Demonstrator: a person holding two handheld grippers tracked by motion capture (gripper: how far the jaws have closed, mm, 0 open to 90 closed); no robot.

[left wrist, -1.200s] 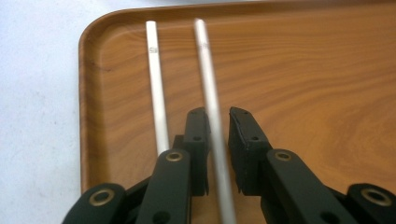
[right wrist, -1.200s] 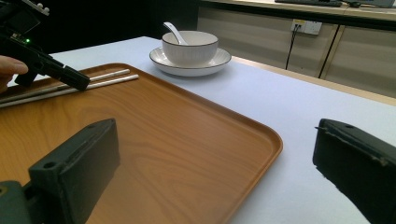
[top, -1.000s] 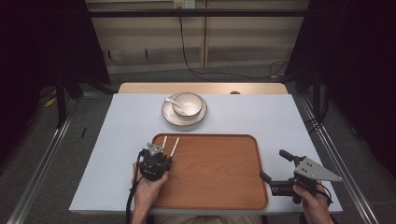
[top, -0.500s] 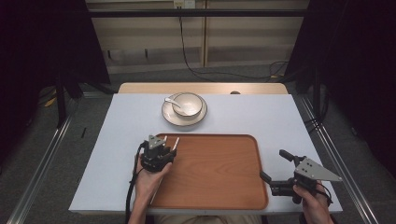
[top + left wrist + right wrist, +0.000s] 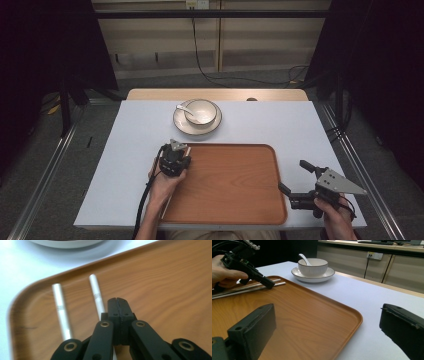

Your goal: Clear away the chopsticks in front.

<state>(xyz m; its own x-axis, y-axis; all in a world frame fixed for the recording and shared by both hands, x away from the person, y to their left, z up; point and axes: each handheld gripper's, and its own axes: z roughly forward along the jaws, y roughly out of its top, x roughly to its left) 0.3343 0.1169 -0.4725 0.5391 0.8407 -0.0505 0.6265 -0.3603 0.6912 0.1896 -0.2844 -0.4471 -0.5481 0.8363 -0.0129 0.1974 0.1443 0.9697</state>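
Note:
Two silver chopsticks [image 5: 60,307] lie side by side in the far left corner of a wooden tray [image 5: 235,185]. My left gripper [image 5: 176,145] hangs low over them, pointing away from me. Its jaws have just been closing and now meet, shut, with nothing between them. In the left gripper view the closed tips [image 5: 117,302] sit just right of the nearer chopstick [image 5: 96,292], which runs under them. The right gripper view shows the left gripper [image 5: 269,285] touching down at the chopsticks [image 5: 249,288]. My right gripper [image 5: 295,176] stands open at the tray's right edge, holding nothing.
A white bowl [image 5: 201,111] with a spoon [image 5: 181,108] sits on a white plate [image 5: 192,129] beyond the tray, on the pale tabletop [image 5: 280,125]. Most of the tray's surface [image 5: 312,312] is bare. Cables hang from the wall behind the table.
My left hand has slid away from me along the tray's left side and now covers most of the chopsticks. The right gripper has stayed put.

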